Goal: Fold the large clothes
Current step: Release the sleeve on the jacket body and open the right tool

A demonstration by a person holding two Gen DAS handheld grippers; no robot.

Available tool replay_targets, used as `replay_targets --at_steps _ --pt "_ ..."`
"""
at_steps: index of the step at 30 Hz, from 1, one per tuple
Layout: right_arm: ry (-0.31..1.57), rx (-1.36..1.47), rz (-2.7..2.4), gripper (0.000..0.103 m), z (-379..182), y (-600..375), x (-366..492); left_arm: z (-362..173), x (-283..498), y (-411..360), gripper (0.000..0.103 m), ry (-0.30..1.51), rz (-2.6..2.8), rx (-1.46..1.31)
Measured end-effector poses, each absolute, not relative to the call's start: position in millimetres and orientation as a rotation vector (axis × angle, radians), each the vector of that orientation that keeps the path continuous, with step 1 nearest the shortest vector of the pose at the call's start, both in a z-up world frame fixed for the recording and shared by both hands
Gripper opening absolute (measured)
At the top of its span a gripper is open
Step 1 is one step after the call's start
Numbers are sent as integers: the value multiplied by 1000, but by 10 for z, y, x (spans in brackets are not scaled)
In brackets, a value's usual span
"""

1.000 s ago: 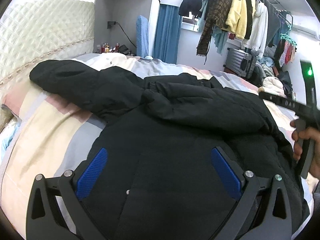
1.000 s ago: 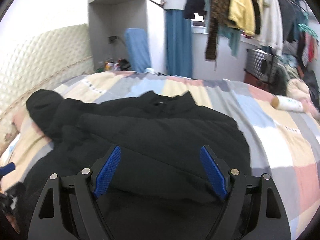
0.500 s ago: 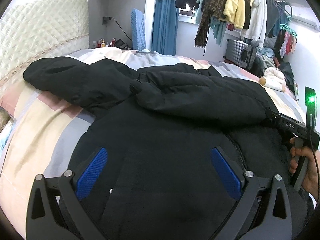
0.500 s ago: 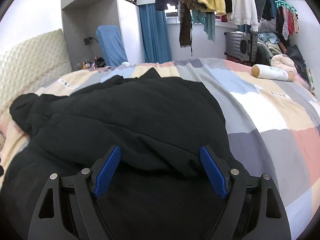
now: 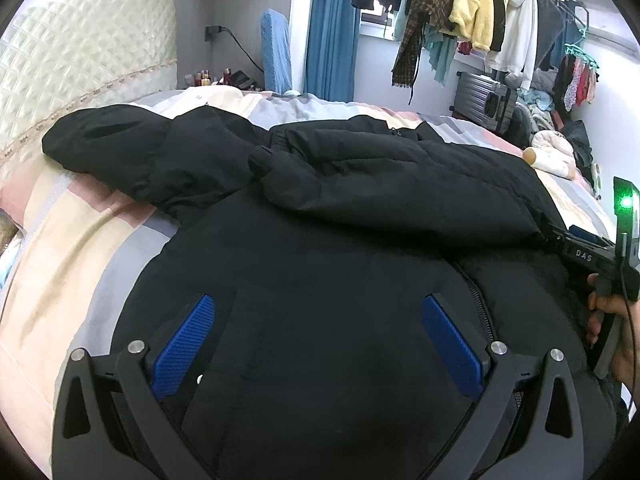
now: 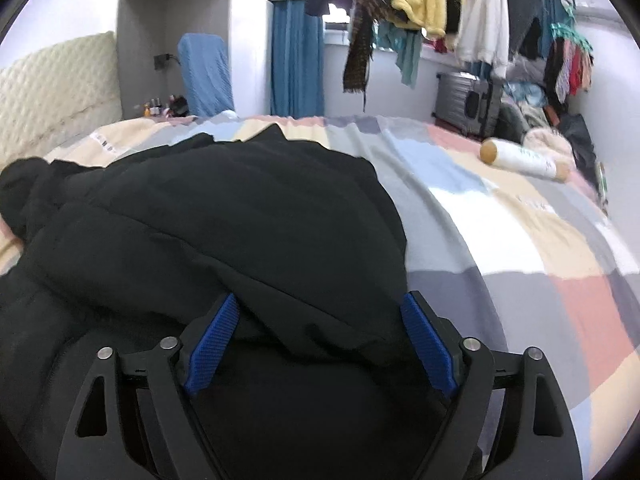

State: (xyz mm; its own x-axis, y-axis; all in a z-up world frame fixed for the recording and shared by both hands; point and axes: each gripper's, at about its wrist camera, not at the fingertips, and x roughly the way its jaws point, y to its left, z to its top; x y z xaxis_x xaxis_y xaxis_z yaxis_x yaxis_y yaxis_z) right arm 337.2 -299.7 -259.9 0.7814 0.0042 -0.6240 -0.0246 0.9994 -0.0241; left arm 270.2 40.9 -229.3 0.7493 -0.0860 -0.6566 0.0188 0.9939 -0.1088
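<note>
A large black padded jacket (image 5: 360, 208) lies spread on the bed, its right side folded over the middle and a sleeve stretched toward the headboard. My left gripper (image 5: 318, 340) hovers open just above the jacket's lower front, with nothing pinched between its blue pads (image 5: 184, 344). In the right wrist view the hem of the folded flap of the jacket (image 6: 240, 232) lies between the fingers of my right gripper (image 6: 320, 340). That gripper's jaws are opening, and the pads (image 6: 428, 344) stand clear of the cloth. A hand (image 5: 604, 312) holds that gripper at the jacket's right edge.
The bed has a patchwork cover (image 6: 520, 240) and a quilted headboard (image 5: 80, 80) on the left. A white bottle (image 6: 524, 160) lies on the cover at the far right. Beyond the bed hang clothes on a rail (image 5: 480, 12), above a grey suitcase (image 5: 488, 100).
My right gripper has dropped onto the jacket, so the flap's hem now sits between its fingers, and its jaws have spread a little. The left gripper has edged lower over the jacket.
</note>
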Motion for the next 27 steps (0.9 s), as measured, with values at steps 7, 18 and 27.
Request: replay_targets --at_steps 7,18,27 --pt "732 63 27 94 -2724 -3178 3431 -2314 2705 333 103 730 -70 -84" --pt "773 55 18 101 -2857 -3185 3603 -2363 2718 245 103 742 -75 -66" --pt "666 105 -48 101 -2682 -3378 3574 -2297 2685 254 103 727 -62 -67"
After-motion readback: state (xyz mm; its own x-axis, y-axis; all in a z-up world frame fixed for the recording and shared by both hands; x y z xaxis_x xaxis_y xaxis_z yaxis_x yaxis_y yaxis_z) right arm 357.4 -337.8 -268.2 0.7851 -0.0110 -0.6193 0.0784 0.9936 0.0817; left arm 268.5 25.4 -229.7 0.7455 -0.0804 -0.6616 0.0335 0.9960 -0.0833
